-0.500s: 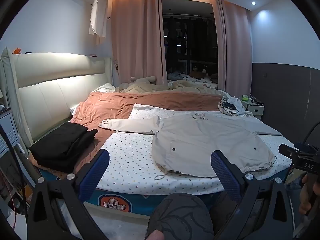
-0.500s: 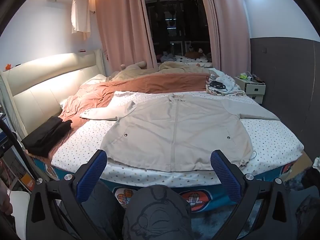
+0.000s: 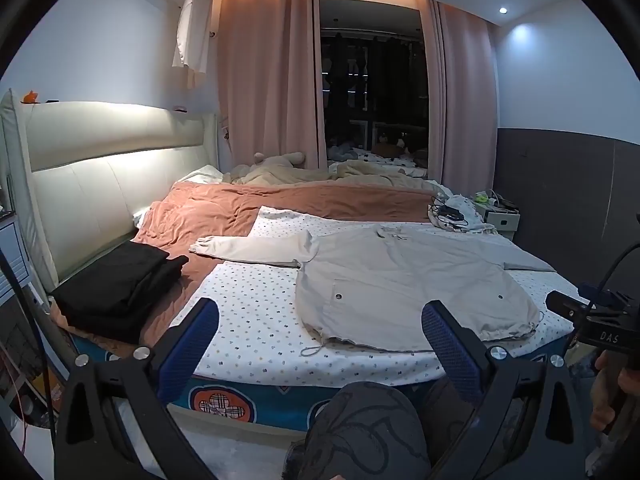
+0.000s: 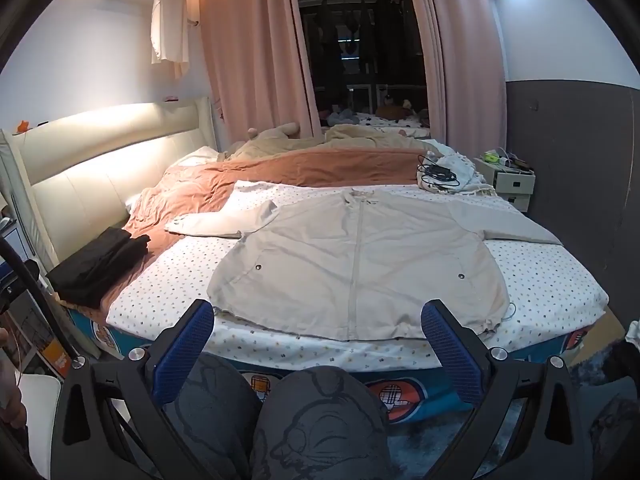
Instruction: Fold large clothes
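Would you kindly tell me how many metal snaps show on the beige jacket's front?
2: one snap on the jacket's left pocket, one on its right. Others may be hidden.

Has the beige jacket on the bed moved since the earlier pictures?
No. The beige jacket lies flat as before, its hem at the same edge of the dotted sheet, sleeve still reaching the orange blanket.

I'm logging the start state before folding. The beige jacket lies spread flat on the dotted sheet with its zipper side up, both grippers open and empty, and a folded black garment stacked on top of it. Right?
One thing is off: the folded black garment is not on the beige jacket. It sits apart, on the rust blanket near the headboard, as the right wrist view shows. The rest holds: the left gripper and right gripper are open and empty.
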